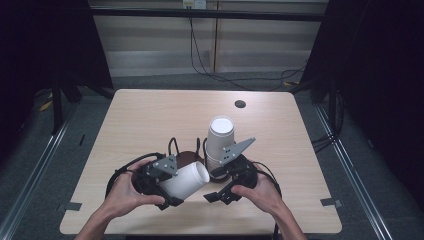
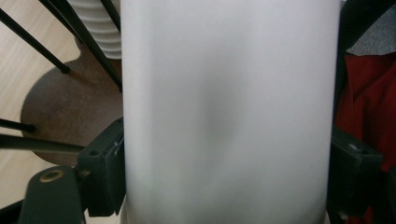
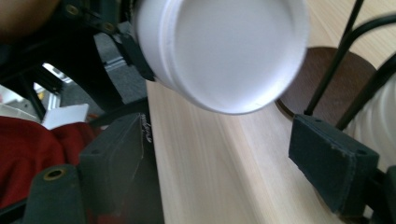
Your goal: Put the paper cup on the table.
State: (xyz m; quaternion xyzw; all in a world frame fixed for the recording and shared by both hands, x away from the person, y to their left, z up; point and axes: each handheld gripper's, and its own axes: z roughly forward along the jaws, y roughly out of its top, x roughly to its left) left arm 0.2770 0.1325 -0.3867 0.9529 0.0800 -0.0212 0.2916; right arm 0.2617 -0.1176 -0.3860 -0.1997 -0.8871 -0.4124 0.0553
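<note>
One white paper cup lies on its side, clamped across its wall between the jaws of the left gripper, raised just above the near edge of the pale wooden table. It looks light, thin-walled and easily crushed, so a gentle hold mid-wall suits it; the smooth surface may slip. The right gripper hovers just beside its rim, jaws apart and empty. Behind stands a stack of white cups in a black wire holder on a round brown base. No writing is legible.
</note>
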